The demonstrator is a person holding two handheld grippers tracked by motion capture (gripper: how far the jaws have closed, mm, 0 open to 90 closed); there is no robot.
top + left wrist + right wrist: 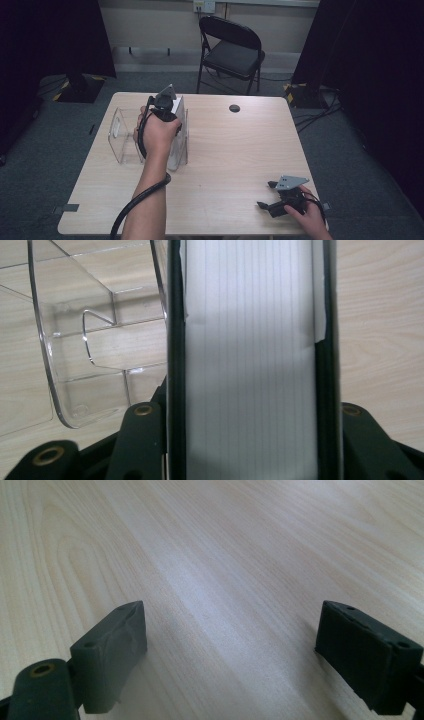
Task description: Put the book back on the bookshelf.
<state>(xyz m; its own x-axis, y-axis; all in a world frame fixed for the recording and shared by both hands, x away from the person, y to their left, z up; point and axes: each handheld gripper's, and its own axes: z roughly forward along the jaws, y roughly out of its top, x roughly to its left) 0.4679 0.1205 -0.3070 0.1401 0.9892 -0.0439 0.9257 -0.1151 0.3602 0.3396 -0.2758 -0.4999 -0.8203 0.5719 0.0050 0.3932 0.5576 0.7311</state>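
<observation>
The left gripper [250,390] clamps a white, thick, book-like block [250,360], probably just beside the clear plastic file rack [75,355]. Tilted, it could snag a divider. The right gripper [245,645] gapes empty.

You had two grippers in hand: left gripper [167,107], right gripper [274,196]. Four jaws counted, two per gripper. One white box [250,365], clamped between left pair. One clear plastic rack [119,136], several upright dividers, exact count unclear. One worktop [235,150]. One small black disc [234,108] lay on it. One folding chair [232,50] stood behind. Two of your hands counted.
</observation>
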